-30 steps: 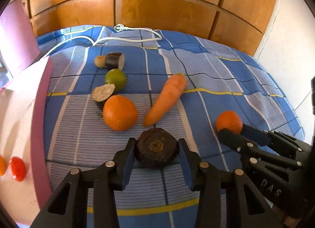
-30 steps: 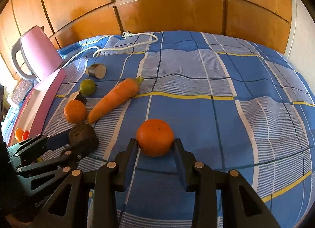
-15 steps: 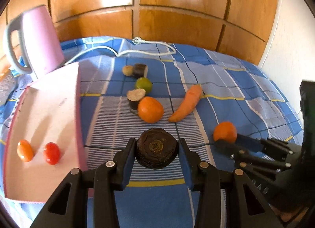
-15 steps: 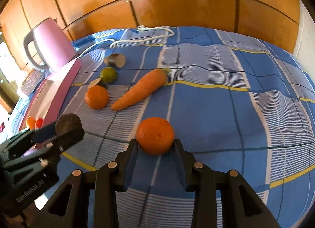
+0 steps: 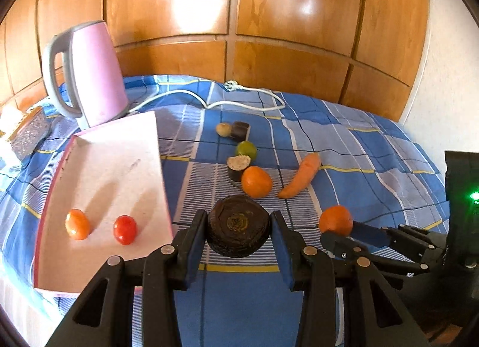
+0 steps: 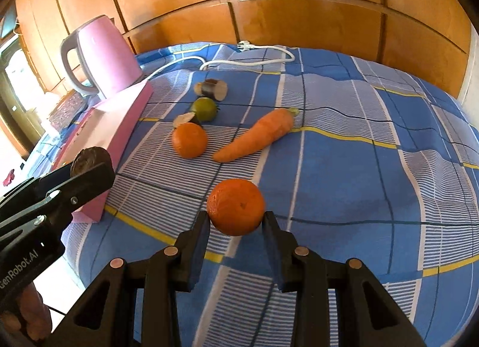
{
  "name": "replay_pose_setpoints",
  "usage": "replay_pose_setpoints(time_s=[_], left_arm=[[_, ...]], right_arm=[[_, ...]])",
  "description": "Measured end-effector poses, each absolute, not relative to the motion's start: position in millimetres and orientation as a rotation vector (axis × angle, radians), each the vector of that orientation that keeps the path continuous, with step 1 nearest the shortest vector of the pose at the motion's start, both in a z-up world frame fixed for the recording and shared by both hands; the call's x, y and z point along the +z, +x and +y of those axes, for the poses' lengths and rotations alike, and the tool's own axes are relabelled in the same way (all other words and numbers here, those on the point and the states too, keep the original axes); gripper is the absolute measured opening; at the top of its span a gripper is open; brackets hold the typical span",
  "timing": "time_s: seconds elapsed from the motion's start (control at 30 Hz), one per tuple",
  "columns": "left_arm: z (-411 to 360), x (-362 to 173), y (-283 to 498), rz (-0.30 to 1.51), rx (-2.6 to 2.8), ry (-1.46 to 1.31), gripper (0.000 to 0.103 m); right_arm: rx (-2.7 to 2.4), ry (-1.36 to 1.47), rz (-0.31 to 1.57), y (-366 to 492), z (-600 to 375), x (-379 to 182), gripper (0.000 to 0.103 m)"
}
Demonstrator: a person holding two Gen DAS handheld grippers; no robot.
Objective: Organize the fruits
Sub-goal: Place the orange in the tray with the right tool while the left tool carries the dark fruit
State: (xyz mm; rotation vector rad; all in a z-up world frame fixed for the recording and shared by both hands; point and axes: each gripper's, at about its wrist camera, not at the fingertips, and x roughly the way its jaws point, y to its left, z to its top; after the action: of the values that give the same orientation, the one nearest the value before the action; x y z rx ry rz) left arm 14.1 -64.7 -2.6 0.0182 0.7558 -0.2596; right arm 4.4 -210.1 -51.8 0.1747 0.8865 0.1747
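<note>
Fruits lie on a blue checked bedspread (image 5: 374, 149): the pink tray (image 5: 119, 161) at left holds two small tomatoes (image 5: 101, 227), with a carrot (image 5: 301, 174), an orange (image 5: 256, 181) and a lime (image 5: 246, 150) mid-frame. The left gripper (image 5: 239, 227), lettered "GenRobot.AI" in the right wrist view, is clamped on a dark round vegetable (image 5: 238, 225). The right gripper (image 6: 235, 219) is clamped on a second orange (image 6: 235, 206), low in the frame.
</note>
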Motion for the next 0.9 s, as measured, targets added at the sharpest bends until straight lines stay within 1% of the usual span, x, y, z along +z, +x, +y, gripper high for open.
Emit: replay_pose_setpoints(time_s=[0.4, 0.9], left_arm=[[-29.5, 13.9, 3.9, 0.705, -0.171, -0.040, 0.043], [27.0, 23.6, 0.6, 0.656, -0.015, -0.113, 0.043]], right_arm=[[0.251, 0.147, 0.884, 4.3, -181.4, -39.2, 0.036], [0.422, 0.080, 0.889, 18.2, -121.6, -19.0, 0.036]])
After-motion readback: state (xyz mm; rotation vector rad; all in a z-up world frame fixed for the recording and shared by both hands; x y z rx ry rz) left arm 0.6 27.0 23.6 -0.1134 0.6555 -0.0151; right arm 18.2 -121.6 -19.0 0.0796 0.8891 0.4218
